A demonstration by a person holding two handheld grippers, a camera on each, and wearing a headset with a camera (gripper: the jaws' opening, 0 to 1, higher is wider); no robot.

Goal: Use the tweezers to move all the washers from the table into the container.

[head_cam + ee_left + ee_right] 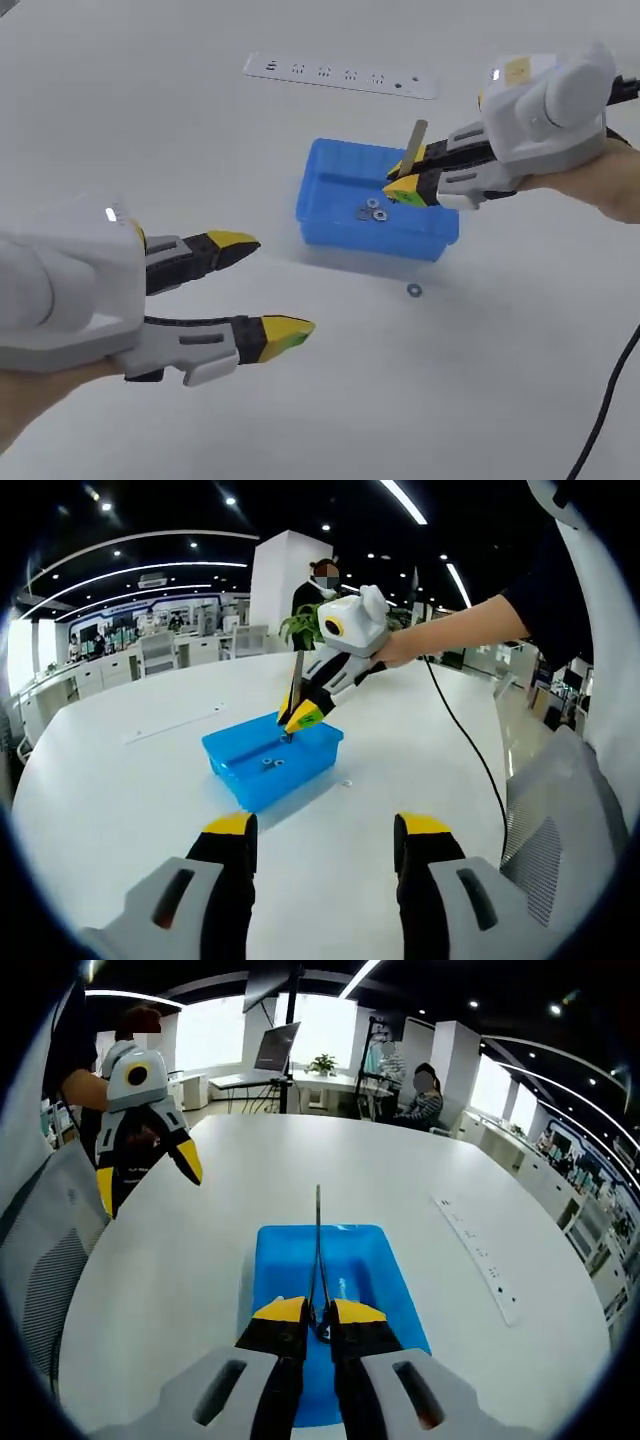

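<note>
My right gripper (pixel 405 186) is shut on the metal tweezers (pixel 415 140) above the blue container (pixel 330 225). The tweezers' joined end sticks up and away from the jaws. Several washers (pixel 375 212) lie inside the container. One washer (pixel 414 290) lies on the white table just in front of it. My left gripper (pixel 262 287) hovers open and empty at the lower left, well short of the container. In the left gripper view my own gripper (pixel 327 830) faces the container (pixel 270 760), the right gripper (pixel 303 716) and the loose washer (pixel 346 782). In the right gripper view the tweezers (pixel 318 1240) run forward over the container (pixel 375 1260).
A white power strip (pixel 340 77) lies on the table behind the container. A black cable (pixel 605 410) trails off the right gripper at the right edge. People sit at desks far behind the table. The left gripper (pixel 148 1175) hangs at the upper left of the right gripper view.
</note>
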